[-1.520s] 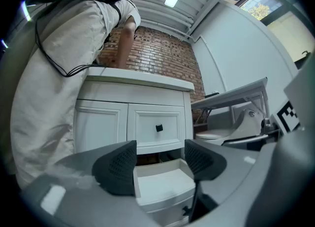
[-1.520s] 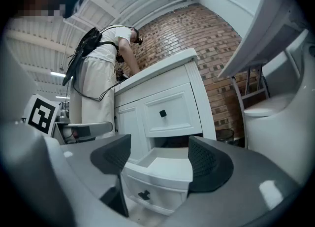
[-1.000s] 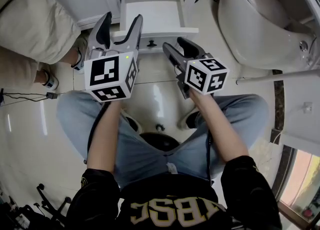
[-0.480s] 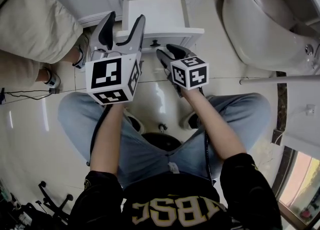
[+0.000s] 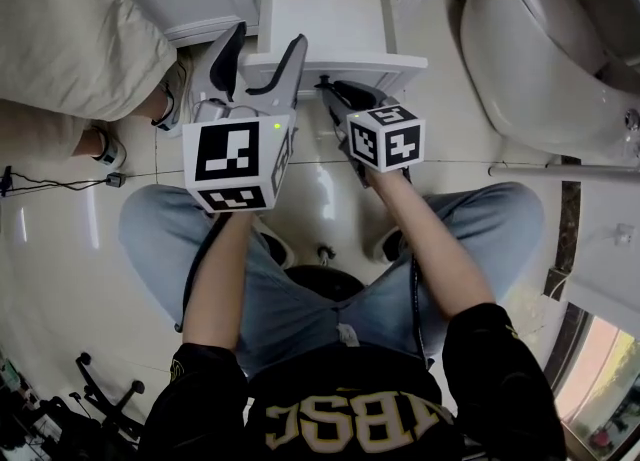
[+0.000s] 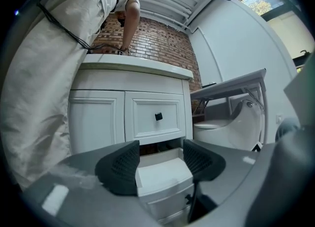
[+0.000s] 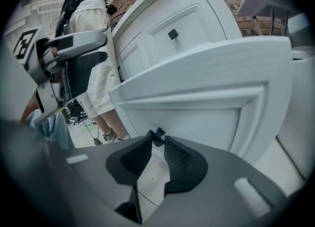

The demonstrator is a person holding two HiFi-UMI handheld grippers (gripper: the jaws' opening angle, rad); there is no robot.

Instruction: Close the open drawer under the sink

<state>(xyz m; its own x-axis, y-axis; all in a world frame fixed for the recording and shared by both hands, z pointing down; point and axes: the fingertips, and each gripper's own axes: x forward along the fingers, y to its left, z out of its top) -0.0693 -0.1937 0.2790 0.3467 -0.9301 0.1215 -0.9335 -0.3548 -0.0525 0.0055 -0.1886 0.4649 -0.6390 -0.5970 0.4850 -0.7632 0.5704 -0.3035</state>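
The left gripper (image 5: pixel 265 54) is hanging released, its jaws standing wide apart with nothing clasped between them. Seen along those jaws, the white wooden drawer (image 6: pixel 163 174) is lying just ahead and slightly below, pulled well out of the white vanity cabinet (image 6: pixel 98 117) beyond it. To this gripper's right, the right gripper (image 7: pixel 157 145) is pointing down at the drawer's front panel. Its jaws are closing around the small black square knob (image 7: pixel 157 134), which is sitting right at their tips. The pads appear to be meeting the knob's sides, though only at the very ends. Further to the right of that gripper, a white ceramic toilet (image 5: pixel 540 59) is standing clear of the work.

The step in hand looks like securing a hold on the knob; the drawer is not yet shut. The next move is probably calling for a straight, level push away from the person, keeping the drawer square in its opening so it is not jamming. The left gripper should be staying out of the closing gap.
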